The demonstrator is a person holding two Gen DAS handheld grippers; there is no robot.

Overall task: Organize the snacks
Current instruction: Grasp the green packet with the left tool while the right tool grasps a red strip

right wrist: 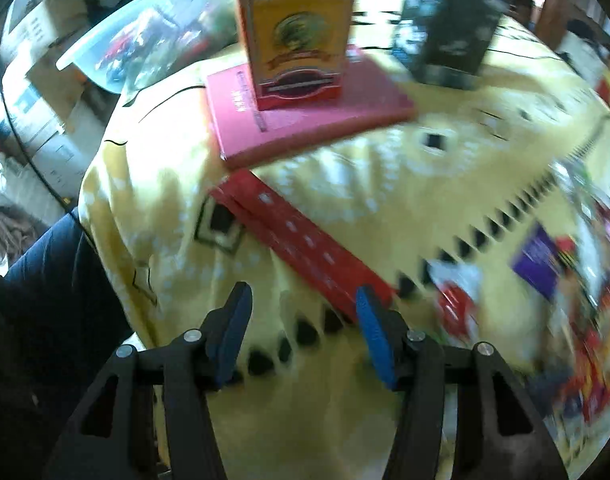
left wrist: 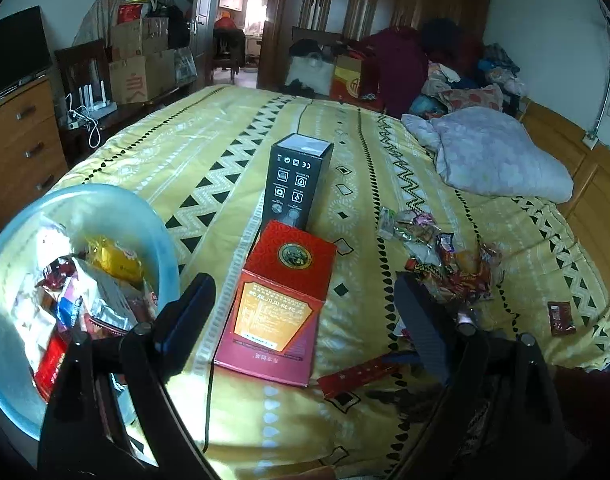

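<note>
A black box [left wrist: 299, 182] stands on the yellow patterned bedspread [left wrist: 209, 152], grey pillow [left wrist: 501, 156] beyond

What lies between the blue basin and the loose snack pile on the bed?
In the left wrist view, a red box and a black box stand between the blue basin and the snack pile.

On the bed [left wrist: 209, 160], the bowl [left wrist: 21, 216] of snacks sits left, two boxes [left wrist: 283, 304] stand in the middle, and the snack pile [left wrist: 445, 256] lies right.

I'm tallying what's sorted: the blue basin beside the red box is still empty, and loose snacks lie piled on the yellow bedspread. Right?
Not quite: the blue basin already holds many snack packets, as the left wrist view shows. It does sit beside the red box, and loose snacks lie piled on the yellow bedspread.
</note>
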